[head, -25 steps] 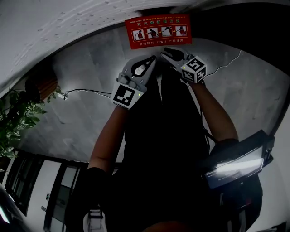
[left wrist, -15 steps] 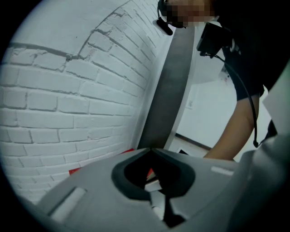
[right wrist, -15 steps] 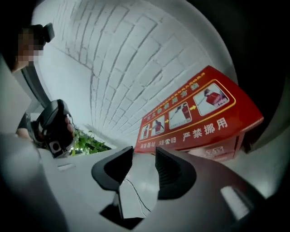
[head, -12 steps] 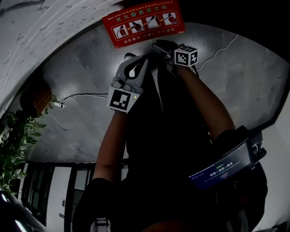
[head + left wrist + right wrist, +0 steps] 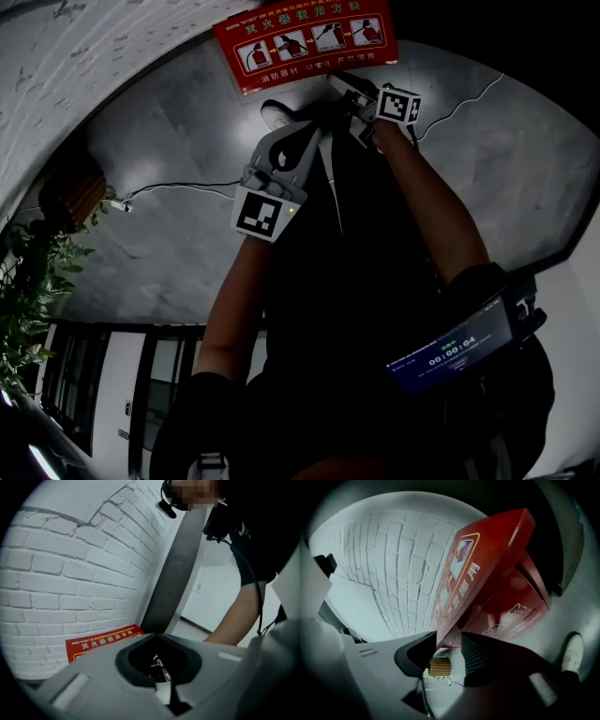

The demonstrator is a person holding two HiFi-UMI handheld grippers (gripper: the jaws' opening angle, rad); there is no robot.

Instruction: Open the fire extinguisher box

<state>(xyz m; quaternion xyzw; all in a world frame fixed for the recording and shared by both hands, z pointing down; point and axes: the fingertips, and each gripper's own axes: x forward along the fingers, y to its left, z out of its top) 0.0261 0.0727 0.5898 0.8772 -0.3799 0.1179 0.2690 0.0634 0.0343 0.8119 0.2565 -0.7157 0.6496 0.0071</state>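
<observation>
- Two claws near the fire extinguisher box [image 5: 302, 41], which is red, sits on the grey floor [image 5: 178, 244] and backs onto the white brick wall [image 5: 389, 559].
- Right claw [image 5: 449, 642]: jaws closing, with the front edge of the box lid [image 5: 487, 559] between them. Both tips look in contact with the lid edge, so it reads as a grip.
- The lid is tilted up off the box body [image 5: 513, 604], with a clear gap at the front. The top face carries a pictogram label.
- Left claw [image 5: 157, 635]: jaws together, tips meeting, nothing between them. It points toward the wall and the box's red label without touching either.
- In the head view, the left claw [image 5: 317, 131] sits just short of the box and the right claw [image 5: 339, 82] is at the box's near edge.
- A thin cable [image 5: 178, 186] runs across the floor to the left.
- A shoe [image 5: 572, 654] is on the floor beside the box.
- A plant [image 5: 33, 281] is at the far left, well apart.
</observation>
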